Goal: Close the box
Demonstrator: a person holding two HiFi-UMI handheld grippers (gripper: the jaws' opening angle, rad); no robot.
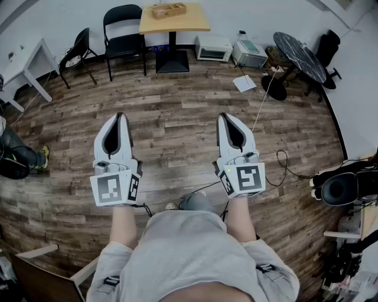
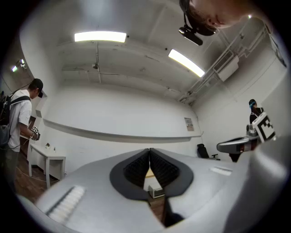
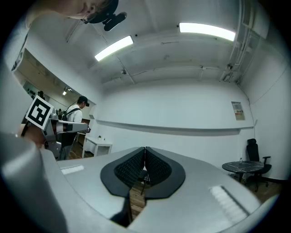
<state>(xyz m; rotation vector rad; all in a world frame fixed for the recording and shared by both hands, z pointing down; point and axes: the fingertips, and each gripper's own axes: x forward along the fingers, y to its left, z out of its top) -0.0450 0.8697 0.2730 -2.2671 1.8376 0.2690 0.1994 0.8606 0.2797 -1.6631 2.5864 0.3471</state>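
Observation:
A shallow wooden box point(image 1: 168, 10) sits on a small wooden table point(image 1: 189, 22) at the far side of the room, well ahead of me. Both grippers hang in mid-air over the wood floor, far short of the table. My left gripper point(image 1: 120, 117) is shut with nothing between its jaws, and its own view shows the tips point(image 2: 149, 150) meeting. My right gripper point(image 1: 223, 117) is likewise shut and empty, its tips point(image 3: 145, 149) touching. Through the gap under the left jaws I see a sliver of the table and a white appliance.
Two black chairs point(image 1: 123, 35) stand left of the table. A white oven point(image 1: 213, 47) and printer point(image 1: 249, 53) sit on the floor to its right, near a round dark table point(image 1: 300, 56). A white desk point(image 1: 23, 65) is far left. Cables point(image 1: 277, 165) trail on the floor. A person point(image 2: 20, 123) stands at left.

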